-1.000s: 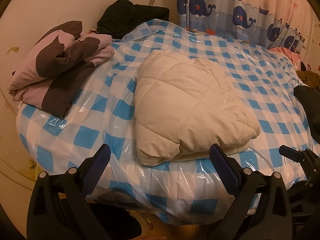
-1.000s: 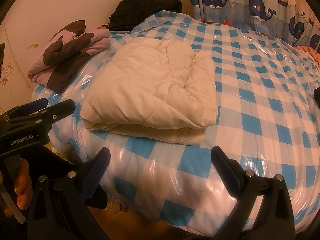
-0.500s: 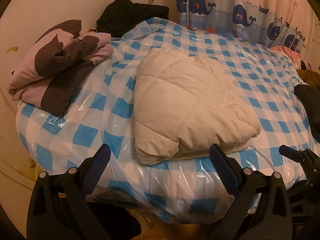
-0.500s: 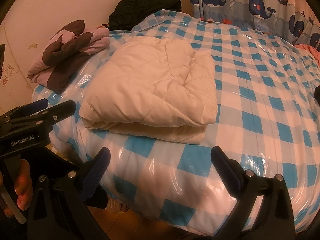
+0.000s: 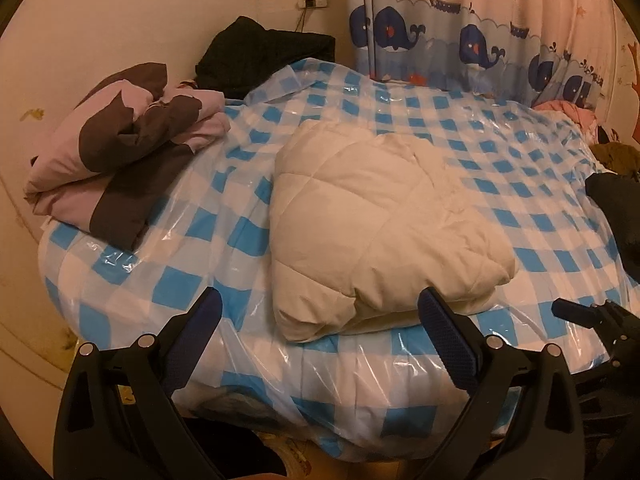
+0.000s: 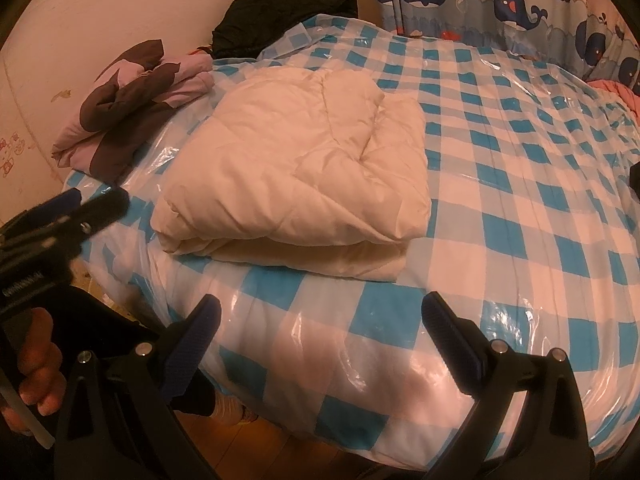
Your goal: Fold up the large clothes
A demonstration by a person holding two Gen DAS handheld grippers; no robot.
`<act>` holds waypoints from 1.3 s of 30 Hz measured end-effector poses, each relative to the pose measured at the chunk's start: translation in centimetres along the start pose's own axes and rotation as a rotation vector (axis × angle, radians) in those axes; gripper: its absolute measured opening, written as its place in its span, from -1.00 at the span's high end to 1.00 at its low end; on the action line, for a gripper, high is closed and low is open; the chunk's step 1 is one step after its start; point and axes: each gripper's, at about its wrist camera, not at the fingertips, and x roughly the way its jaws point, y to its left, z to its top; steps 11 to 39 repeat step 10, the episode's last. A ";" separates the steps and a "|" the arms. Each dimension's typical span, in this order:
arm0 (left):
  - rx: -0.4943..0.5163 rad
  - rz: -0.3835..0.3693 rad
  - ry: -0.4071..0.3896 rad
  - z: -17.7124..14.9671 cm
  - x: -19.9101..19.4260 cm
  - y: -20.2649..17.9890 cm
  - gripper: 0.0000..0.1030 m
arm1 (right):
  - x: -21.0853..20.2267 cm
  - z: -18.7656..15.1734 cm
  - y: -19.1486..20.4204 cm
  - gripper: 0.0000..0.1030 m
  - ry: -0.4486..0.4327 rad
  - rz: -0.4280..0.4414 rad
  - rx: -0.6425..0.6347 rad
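Observation:
A cream quilted garment [image 5: 372, 232] lies folded into a thick bundle on the bed; it also shows in the right wrist view [image 6: 300, 188]. My left gripper [image 5: 320, 312] is open and empty, just short of the bundle's near edge at the bed's front. My right gripper [image 6: 320, 316] is open and empty, held over the bed's front edge, a short way from the bundle. The left gripper's tool [image 6: 52, 220] and the hand holding it show at the left of the right wrist view. The right gripper's tip [image 5: 592, 316] shows at the right of the left wrist view.
The bed [image 5: 168, 288] has a blue-and-white checked cover under clear plastic. A pink and brown folded bundle [image 5: 120, 148] lies at its left corner, a black garment [image 5: 264, 56] at the back by the wall, dark clothes [image 5: 616, 208] at the right. A whale curtain [image 5: 480, 40] hangs behind.
Both grippers have stayed open and almost still. The views have shifted only slightly.

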 end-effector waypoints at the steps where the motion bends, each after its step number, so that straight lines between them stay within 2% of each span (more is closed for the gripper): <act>1: 0.004 0.006 0.000 0.0 0.0 0.0 -0.84 | -0.2 -0.1 0.1 -0.87 -0.003 -0.001 0.002; 6: -0.015 -0.024 0.079 0.1 1.1 0.0 -0.84 | -1.3 -0.1 -0.9 -0.87 -0.018 0.004 0.011; 39: 0.000 -0.015 0.078 -0.2 1.2 -0.5 -0.84 | -1.8 -0.2 -1.3 -0.87 -0.018 0.007 0.016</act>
